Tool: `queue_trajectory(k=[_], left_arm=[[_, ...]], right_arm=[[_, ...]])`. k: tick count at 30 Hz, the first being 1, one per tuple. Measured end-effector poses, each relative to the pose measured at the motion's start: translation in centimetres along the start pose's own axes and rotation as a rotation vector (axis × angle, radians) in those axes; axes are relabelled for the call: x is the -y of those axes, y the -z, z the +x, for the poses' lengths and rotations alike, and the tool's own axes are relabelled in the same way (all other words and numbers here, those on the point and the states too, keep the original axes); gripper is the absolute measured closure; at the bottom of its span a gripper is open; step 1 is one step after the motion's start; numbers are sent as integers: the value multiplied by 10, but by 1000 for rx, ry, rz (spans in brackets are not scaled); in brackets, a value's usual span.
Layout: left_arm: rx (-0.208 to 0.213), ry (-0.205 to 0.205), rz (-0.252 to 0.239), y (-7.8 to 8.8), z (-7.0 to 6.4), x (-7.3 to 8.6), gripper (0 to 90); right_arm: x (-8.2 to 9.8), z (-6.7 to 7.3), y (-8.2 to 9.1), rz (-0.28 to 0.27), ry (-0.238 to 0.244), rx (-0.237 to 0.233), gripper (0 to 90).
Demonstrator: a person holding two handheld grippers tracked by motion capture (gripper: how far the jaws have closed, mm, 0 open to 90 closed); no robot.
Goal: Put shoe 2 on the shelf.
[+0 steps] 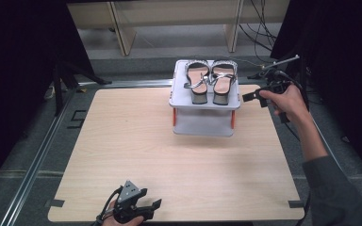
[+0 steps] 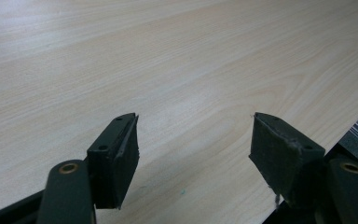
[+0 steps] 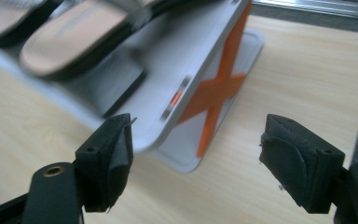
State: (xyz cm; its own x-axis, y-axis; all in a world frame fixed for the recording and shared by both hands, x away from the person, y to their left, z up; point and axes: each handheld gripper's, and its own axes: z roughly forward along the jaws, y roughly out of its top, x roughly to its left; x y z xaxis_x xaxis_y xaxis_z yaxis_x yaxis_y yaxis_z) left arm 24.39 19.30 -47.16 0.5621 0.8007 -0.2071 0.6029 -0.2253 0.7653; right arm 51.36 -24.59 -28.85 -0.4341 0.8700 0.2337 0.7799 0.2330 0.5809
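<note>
A pair of heeled sandals (image 1: pixel 211 79) with silver straps stands on the top shelf of a grey two-tier rack (image 1: pixel 179 99) at the back of the wooden table (image 1: pixel 136 141). My right gripper (image 1: pixel 251 96) hovers just right of the rack's top shelf, open, with nothing between its jaws. The right gripper view shows my right gripper (image 3: pixel 198 128) facing the rack (image 3: pixel 177 60), its orange cross brace (image 3: pixel 214 91) and the sandals (image 3: pixel 70 32). My left gripper (image 1: pixel 152 210) rests low at the table's near edge, open and empty. The left gripper view has that gripper (image 2: pixel 193 140) over bare wood.
Black curtains close off both sides. Wooden furniture legs (image 1: pixel 125 35) and loose cables (image 1: pixel 259 28) lie on the floor behind the table. A metal rail (image 1: pixel 42 150) runs along the table's left side. The table's near edge (image 2: pixel 349 135) is beside my left gripper.
</note>
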Motion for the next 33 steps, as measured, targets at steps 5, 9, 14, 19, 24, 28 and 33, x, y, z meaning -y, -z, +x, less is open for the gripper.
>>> queue_trajectory(k=[5,9,14,19,24,28,33], left_arm=[[6,-5,4,-1,1,-1,290],[-15,8,5,-1,2,0,245],[-22,9,-1,0,2,0,196],[-22,6,-5,0,2,1,188],[-24,10,-8,-1,3,1,188],[-30,1,-4,-1,5,1,188],[-38,-15,5,-1,7,1,188]], right_arm=[[31,10,1,4,38,-38,248],[56,20,-6,-13,79,-73,236],[84,35,-9,-19,113,-135,229],[107,46,-16,-15,159,-169,223],[126,54,-23,8,172,-169,206],[139,61,-25,6,172,-181,189],[156,66,-31,-3,218,-188,183]])
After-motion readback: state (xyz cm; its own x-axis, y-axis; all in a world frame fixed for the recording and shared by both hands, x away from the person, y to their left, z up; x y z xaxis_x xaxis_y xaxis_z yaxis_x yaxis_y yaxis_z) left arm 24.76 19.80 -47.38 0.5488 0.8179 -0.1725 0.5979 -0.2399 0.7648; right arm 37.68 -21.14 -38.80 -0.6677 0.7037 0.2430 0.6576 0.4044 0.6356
